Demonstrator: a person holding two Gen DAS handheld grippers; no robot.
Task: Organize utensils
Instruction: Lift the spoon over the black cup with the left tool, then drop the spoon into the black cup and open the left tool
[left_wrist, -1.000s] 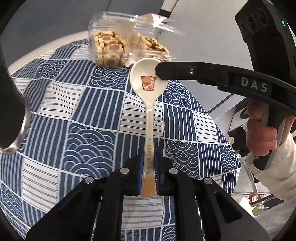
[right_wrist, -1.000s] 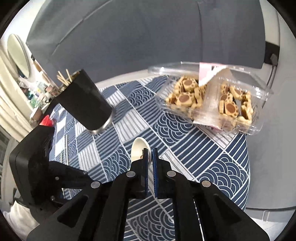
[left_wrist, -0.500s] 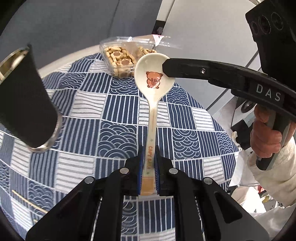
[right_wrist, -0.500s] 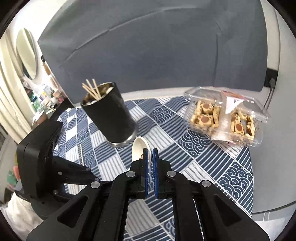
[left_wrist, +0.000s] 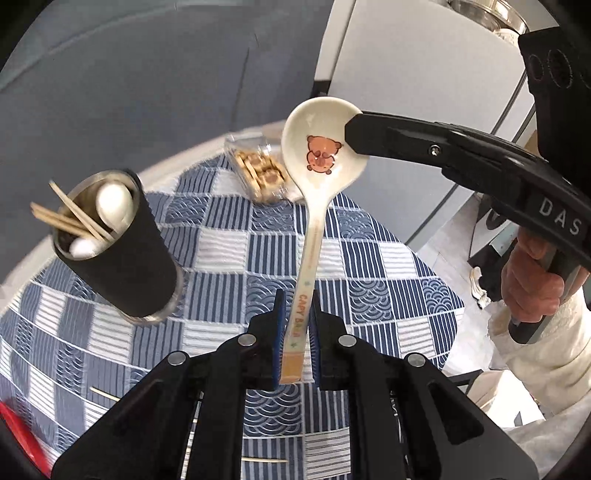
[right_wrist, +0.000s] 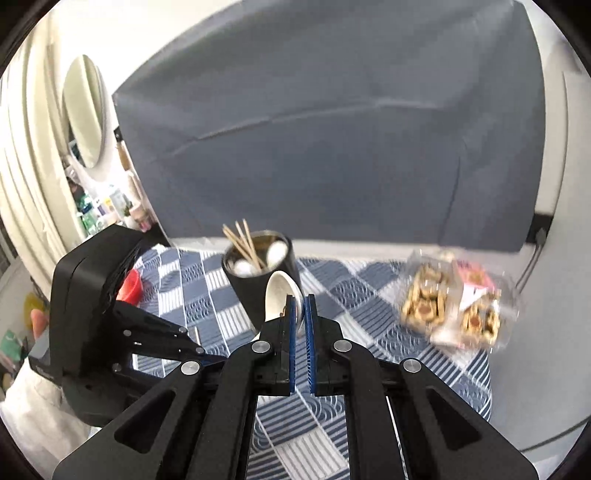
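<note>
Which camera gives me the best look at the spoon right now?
The left wrist view: the spoon shows whole, handle between the left gripper fingers, bowl rim pinched by the right gripper. The right wrist view shows only the bowl edge-on.

Round table (left_wrist: 207, 146) under a blue-and-white patchwork cloth (left_wrist: 236, 254), bearing a black utensil cup (left_wrist: 122, 254), a clear box of biscuits (right_wrist: 458, 306) near the far edge, and loose wooden sticks (left_wrist: 264, 460) at the near side
</note>
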